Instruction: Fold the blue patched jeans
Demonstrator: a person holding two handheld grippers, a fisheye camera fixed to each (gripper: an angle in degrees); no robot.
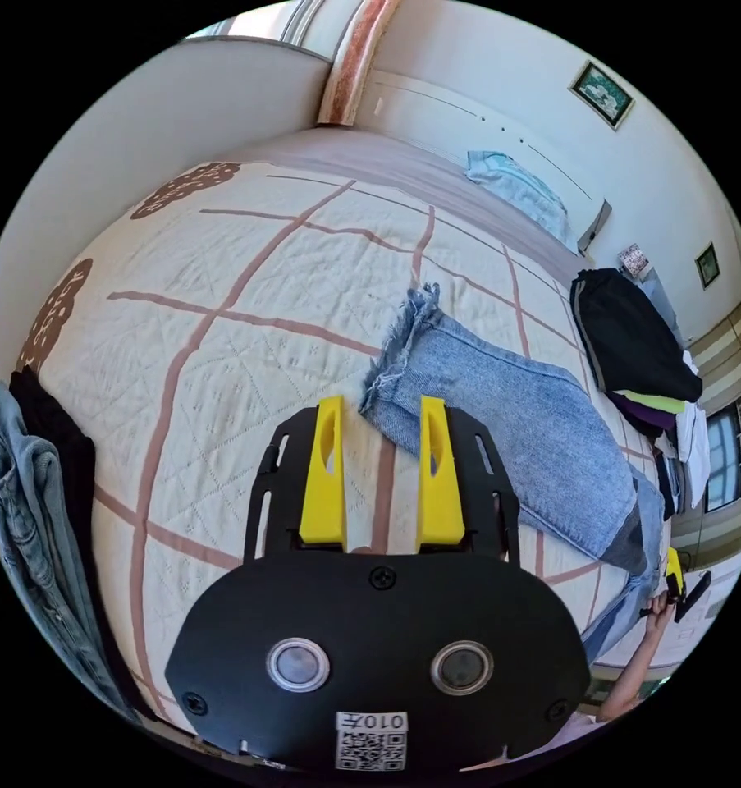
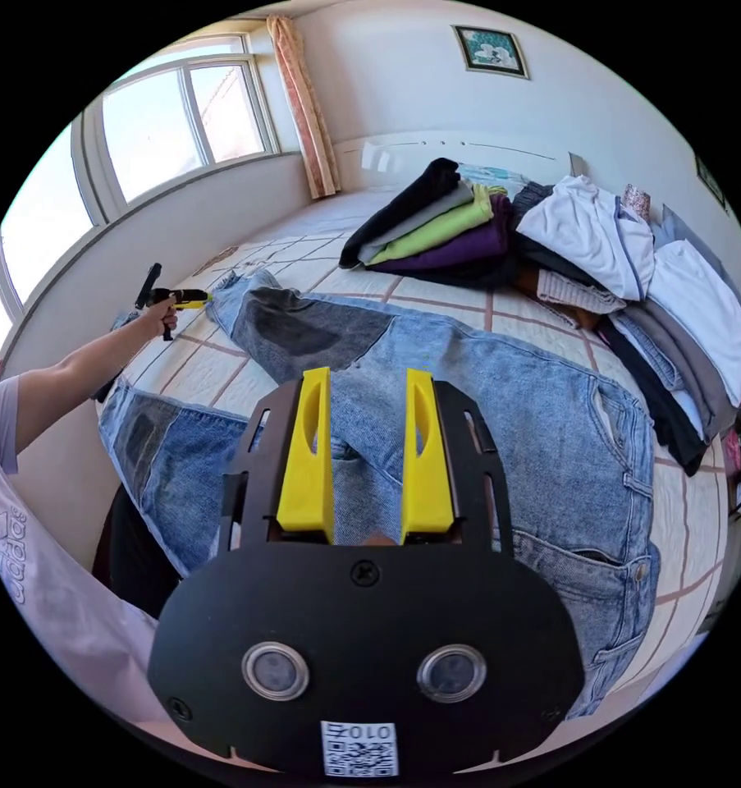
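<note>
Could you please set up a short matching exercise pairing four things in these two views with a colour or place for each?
Things:
1. jeans
2. left gripper
3. stack of folded clothes
4. framed picture

Descriptions:
A. on the wall
B. jaws apart over the frayed hem
C. blue with darker patches
D. on the bed beyond the jeans

Pairs: 1-C, 2-B, 3-D, 4-A
</note>
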